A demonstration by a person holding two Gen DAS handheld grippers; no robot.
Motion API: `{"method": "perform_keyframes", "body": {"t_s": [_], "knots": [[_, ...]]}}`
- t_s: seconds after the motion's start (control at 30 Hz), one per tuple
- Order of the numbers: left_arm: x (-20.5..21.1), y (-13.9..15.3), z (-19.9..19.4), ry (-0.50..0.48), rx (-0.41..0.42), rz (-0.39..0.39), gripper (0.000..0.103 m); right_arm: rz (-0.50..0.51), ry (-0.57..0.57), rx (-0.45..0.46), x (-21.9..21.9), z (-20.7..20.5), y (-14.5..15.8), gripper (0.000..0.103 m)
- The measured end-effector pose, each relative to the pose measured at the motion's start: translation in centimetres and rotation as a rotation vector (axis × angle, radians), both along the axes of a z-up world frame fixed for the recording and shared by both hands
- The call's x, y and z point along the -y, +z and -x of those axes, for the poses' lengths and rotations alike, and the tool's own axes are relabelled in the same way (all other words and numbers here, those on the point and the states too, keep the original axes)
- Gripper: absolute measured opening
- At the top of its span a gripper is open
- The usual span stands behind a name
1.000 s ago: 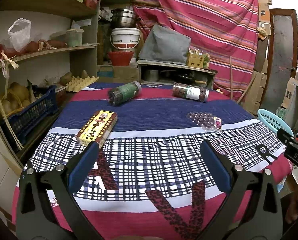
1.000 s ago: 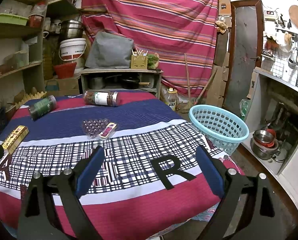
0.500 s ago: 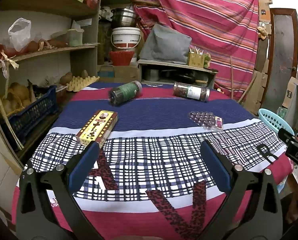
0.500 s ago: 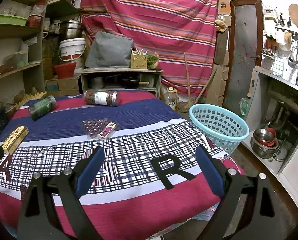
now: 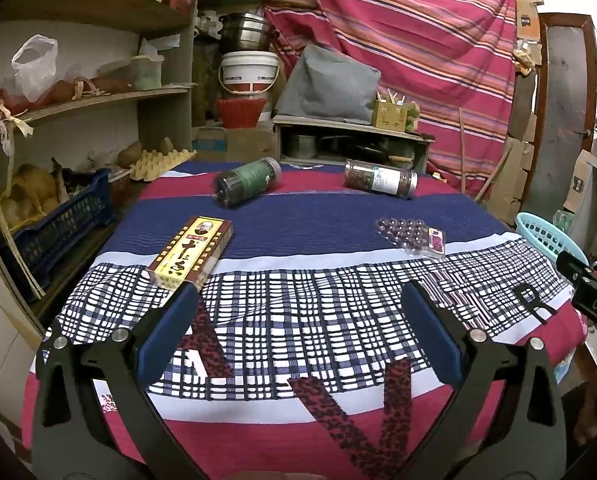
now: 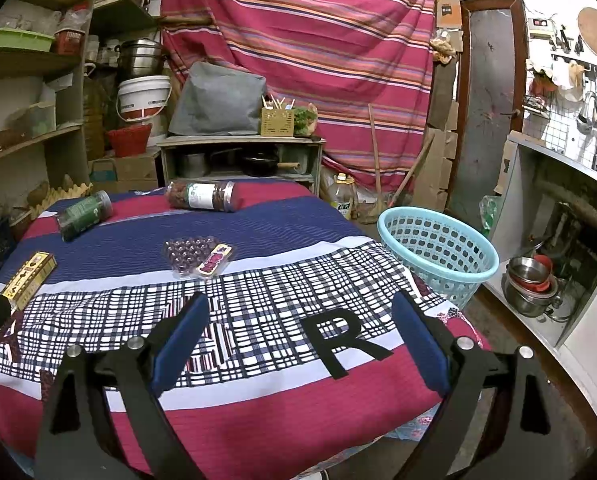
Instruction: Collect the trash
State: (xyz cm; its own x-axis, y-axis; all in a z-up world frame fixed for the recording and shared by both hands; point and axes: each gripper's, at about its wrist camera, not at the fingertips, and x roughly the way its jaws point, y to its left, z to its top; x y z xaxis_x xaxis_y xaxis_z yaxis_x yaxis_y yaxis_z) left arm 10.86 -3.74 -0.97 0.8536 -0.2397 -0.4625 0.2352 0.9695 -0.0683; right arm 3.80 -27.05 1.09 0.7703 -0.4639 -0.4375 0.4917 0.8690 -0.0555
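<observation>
Left wrist view: the left gripper [image 5: 298, 312] hangs over the near edge of the desk [image 5: 318, 208], its blue-padded fingers [image 5: 166, 332] spread wide with nothing between them. The yellow box [image 5: 192, 253] lies flat just beyond the left finger, apart from it. The blister pack [image 5: 412, 234] lies further out, beyond the right finger. Two jars lie on their sides at the far end: the green-label jar [image 5: 248, 182] on the left, the white-label jar [image 5: 380, 179] on the right, well apart from each other. The blue basket [image 5: 542, 234] shows partly past the desk's right edge; its contents cannot be seen. The tip of the right gripper [image 5: 590, 288] enters at the right margin.

Right wrist view: the right gripper [image 6: 300, 316] is held over the near right part of the desk [image 6: 258, 400], fingers [image 6: 180, 340] wide apart and empty, framing a black letter R [image 6: 344, 340] on the cloth. The blister pack [image 6: 198, 256] lies ahead of the left finger. The yellow box [image 6: 30, 274] sits at the far left, the green-label jar [image 6: 84, 216] and white-label jar [image 6: 200, 196] beyond. The blue basket [image 6: 438, 250] stands off the desk's right side, upright; the part of its inside that shows holds nothing.
</observation>
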Motion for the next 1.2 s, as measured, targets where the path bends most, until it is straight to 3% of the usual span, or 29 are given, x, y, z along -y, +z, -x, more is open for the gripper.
{"method": "perform_keyframes", "body": {"t_s": [1.2], "knots": [[-0.38,0.22,-0.05,0.009,0.005,0.010,0.098,0.001,-0.002,0.000,-0.16,-0.09,-0.03,0.091]]}}
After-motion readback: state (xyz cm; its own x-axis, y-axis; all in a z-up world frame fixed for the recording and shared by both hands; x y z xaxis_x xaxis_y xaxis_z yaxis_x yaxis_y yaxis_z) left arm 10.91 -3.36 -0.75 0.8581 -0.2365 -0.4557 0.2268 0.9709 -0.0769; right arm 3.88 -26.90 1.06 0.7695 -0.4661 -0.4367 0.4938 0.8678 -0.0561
